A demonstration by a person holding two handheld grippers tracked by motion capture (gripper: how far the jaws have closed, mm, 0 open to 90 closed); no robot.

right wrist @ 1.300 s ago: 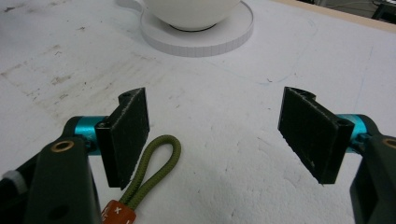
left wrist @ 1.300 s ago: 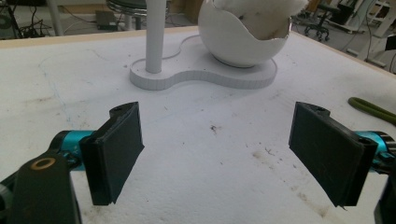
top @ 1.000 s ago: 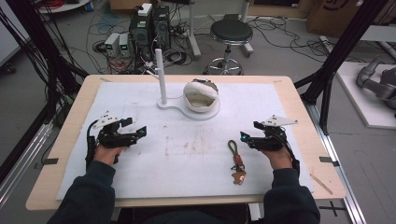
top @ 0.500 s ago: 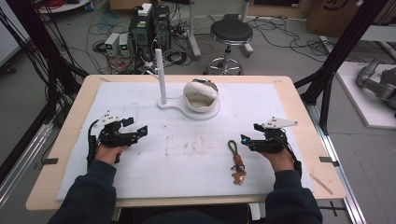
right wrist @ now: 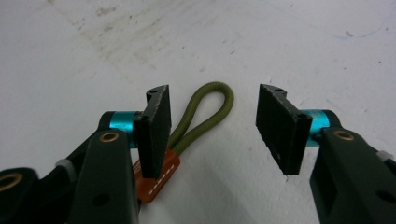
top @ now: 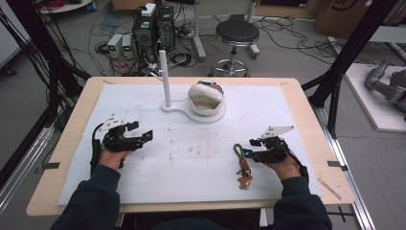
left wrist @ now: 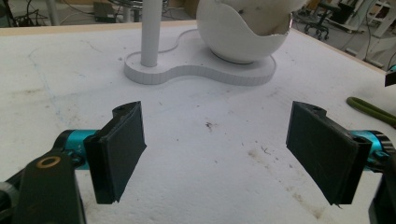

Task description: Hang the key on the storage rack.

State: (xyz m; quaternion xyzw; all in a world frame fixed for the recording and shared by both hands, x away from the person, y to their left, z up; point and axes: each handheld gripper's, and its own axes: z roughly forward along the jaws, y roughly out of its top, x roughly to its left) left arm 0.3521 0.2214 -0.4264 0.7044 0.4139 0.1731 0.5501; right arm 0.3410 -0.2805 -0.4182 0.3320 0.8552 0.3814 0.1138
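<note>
One olive-green cord loop (top: 238,151) with an orange-brown leather tab (top: 244,166) lies flat on the white mat (top: 287,105) of the tabletop, at about five o'clock from the mat's middle. Below the tab one small brown charm (top: 244,181) rests on the mat, at six o'clock from the loop.

There are two tongs, one in each hand. The right tongs (top: 248,147) sit at three o'clock from the loop, just beside it, tips pointing toward nine o'clock. In the right gripper view the right tongs (right wrist: 212,126) have just been closing and now stand half spread, with the bend of the loop (right wrist: 210,107) lying on the mat in the gap between them. The pads do not press on it: the left pad stands just beside the cord and partly covers the tab (right wrist: 156,179), and the right pad is apart from it.

The left tongs (top: 142,130) hover at nine o'clock on the mat, well apart from the loop, and point toward three o'clock. In the left gripper view the left tongs (left wrist: 215,140) are spread wide with nothing between them but bare mat.

At twelve o'clock stands one white base (top: 184,109) carrying one upright white post (top: 164,76) and, just beside it, one white bowl-like shell (top: 206,97) with a broken rim. The left gripper view shows the same post (left wrist: 153,32) and shell (left wrist: 243,37) straight ahead, and a piece of the green cord (left wrist: 369,108) at its right edge.
</note>
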